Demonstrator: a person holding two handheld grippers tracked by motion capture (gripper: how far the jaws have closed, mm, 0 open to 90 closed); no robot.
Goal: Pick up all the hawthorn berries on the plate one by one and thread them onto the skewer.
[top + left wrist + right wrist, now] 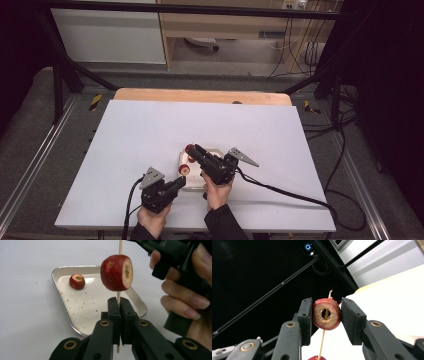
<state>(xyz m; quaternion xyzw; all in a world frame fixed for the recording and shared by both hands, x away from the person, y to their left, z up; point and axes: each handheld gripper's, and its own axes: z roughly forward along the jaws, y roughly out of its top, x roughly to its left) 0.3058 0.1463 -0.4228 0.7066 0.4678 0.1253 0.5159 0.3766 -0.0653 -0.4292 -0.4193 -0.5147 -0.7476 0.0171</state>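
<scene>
Near the front edge of the white table (150, 135), both hands work over a small metal tray (61, 271). Left claw (119, 312) is clamped together on the lower end of a thin wooden skewer (120, 247), holding it upright so fruit can slide down it; one cored red fruit (116, 272) already sits on the stick just above the pads. Right claw (327, 317) grips a second cored fruit (327, 317) by its sides, and the skewer tip passes through its hollow centre, which suggests it is being threaded on and pushed down toward the first. A third red fruit (77, 281) waits in the tray, which is speckled with crumbs. Beyond the table's far edge a strip of bare wood shows, then grey floor, a black frame, a pale cabinet and loose cables at the right.
</scene>
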